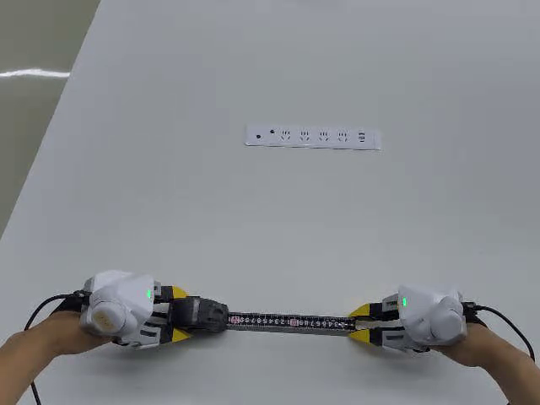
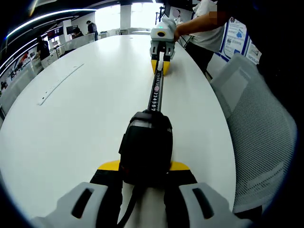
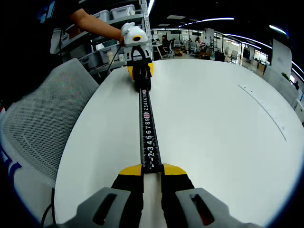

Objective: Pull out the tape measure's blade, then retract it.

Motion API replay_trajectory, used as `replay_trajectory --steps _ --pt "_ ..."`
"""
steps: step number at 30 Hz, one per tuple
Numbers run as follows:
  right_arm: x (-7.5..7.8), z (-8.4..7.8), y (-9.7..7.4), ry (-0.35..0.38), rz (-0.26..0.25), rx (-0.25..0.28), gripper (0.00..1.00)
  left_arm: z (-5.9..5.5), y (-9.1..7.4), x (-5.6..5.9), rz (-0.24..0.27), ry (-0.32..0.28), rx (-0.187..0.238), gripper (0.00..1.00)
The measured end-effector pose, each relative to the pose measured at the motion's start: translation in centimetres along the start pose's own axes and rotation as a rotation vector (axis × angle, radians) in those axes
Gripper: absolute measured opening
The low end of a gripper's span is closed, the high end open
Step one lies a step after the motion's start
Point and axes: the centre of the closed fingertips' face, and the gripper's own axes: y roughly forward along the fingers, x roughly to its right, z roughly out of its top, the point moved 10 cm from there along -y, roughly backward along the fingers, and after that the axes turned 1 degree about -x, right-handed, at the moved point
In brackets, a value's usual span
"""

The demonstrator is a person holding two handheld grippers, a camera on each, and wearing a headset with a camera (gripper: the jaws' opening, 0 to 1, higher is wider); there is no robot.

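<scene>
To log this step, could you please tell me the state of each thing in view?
Tape measure case: on the table, gripped.
Blade: pulled out, straight.
Left tongs: shut on case.
Right tongs: shut on blade tip.
Power strip: flat, nothing plugged in.

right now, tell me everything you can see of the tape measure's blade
The blade is a narrow dark strip printed with pale numerals and a few red marks, metal by the look of it. It is pulled out straight, running low along the white table from the black case, which the left gripper clamps, to its free end, pinched between the right gripper's yellow-tipped fingers. Whether it rests on the table I cannot tell.
</scene>
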Motion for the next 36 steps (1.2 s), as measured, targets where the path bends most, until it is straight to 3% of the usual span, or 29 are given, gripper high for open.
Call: replay_trajectory --steps 36 --pt "0.1 -1.3 -1.6 0.006 -0.018 -0.017 0.11 0.1 0.0 0.0 -0.005 0.002 -0.007 0.30"
